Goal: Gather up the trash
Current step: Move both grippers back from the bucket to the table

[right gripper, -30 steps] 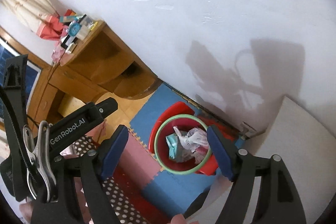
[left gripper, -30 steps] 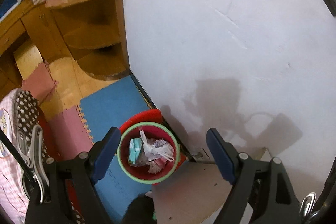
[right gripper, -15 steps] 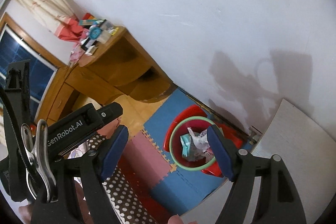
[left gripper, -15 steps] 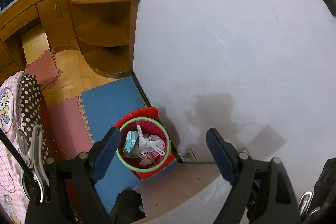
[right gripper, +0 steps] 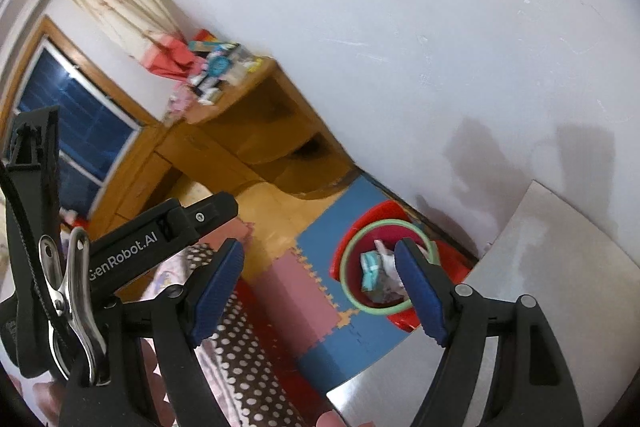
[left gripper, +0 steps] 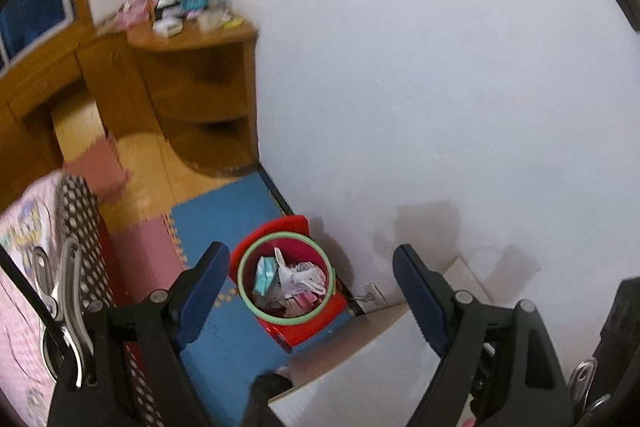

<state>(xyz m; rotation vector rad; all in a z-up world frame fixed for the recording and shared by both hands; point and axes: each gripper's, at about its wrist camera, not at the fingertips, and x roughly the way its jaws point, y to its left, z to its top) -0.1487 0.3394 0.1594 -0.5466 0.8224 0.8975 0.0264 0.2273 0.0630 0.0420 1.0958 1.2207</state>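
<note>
left gripper (left gripper: 308,291): jaws standing wide apart, nothing sitting between the blue pads (left gripper: 202,297), pointing steeply down at the floor from well above it
right gripper (right gripper: 320,291): jaws also spread wide, holding nothing; the body of the left gripper is showing at the left edge of its view
trash bin (left gripper: 286,281): red bucket with a green rim, sitting on the floor in the corner, close to the white wall (left gripper: 440,67) and just beside the table edge
trash (left gripper: 288,281): lying inside the bin, a teal packet, a crumpled white bag and some pinkish paper; the rest is too small to tell
floor mats (left gripper: 224,219): blue and pink foam tiles lying under and around the bin, wooden floor showing beyond them
table (right gripper: 560,287): pale grey top filling the lower right of both views
corner shelf (left gripper: 200,67): wooden unit standing against the wall well beyond the bin, small clutter piling on its top, blurred
fabric (right gripper: 240,359): brown polka-dot and pink cloth showing at lower left
window (right gripper: 72,135): dark panes, curtain hanging beside it
</note>
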